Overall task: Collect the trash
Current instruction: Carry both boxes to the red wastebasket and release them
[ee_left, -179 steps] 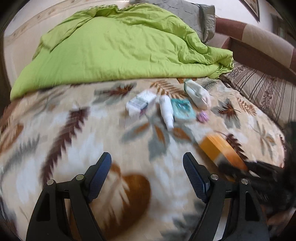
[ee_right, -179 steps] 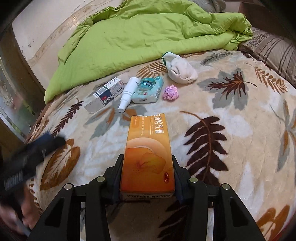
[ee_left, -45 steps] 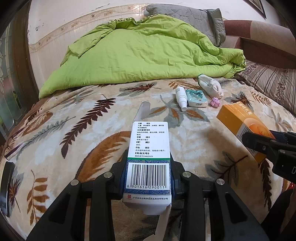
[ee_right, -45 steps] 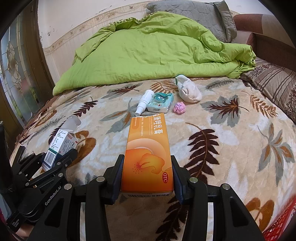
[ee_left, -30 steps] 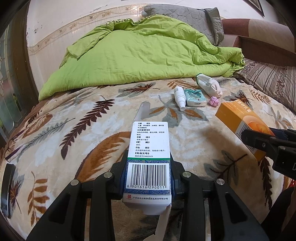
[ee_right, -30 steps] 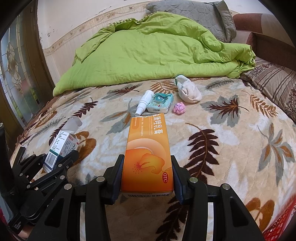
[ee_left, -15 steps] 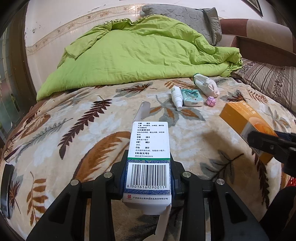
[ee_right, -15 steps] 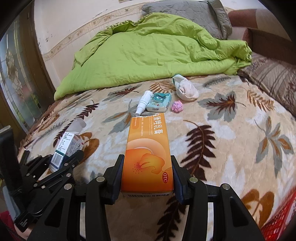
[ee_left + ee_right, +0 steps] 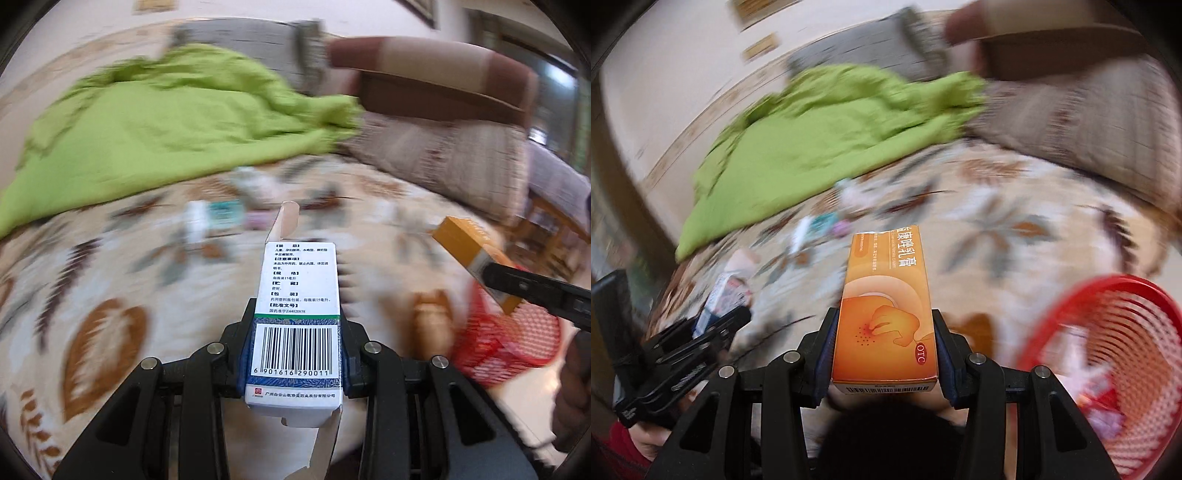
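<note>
Where the patterned bed point(image 9: 155, 325) ends on the right, a red basket point(image 9: 1126, 332) with a mesh wall stands just beside the edge, its rim open upward and its far side cut off by the frame. Broad bare stretches of leaf-print blanket lie between the two boxes and the green quilt point(image 9: 155, 122) heaped at the far side, with a striped pillow point(image 9: 443, 166) along the right edge.

Much of both views is smeared by blur. Small items on the blanket near the quilt show only as pale, teal and pink smudges point(image 9: 218, 218), and what they are cannot be made out. Something pale and purple lies inside the basket, too blurred to name. At the bottom of the right wrist view a dark rounded shape covers the lower middle, and a red sleeve point(image 9: 613, 450) shows at the lower left corner.

Clamped between the fingers of the left hand-held gripper point(image 9: 293, 354) is a white box point(image 9: 299, 302) with a barcode near the jaws; its long axis runs straight forward along the fingers, and an open flap stands up at its far end while another hangs below the near end. The right hand-held gripper point(image 9: 884, 350) is closed on an orange box point(image 9: 886, 310), held by its near end, long axis also pointing forward toward the quilt, printed face up. In the left wrist view that orange box sits above the basket's near side.
</note>
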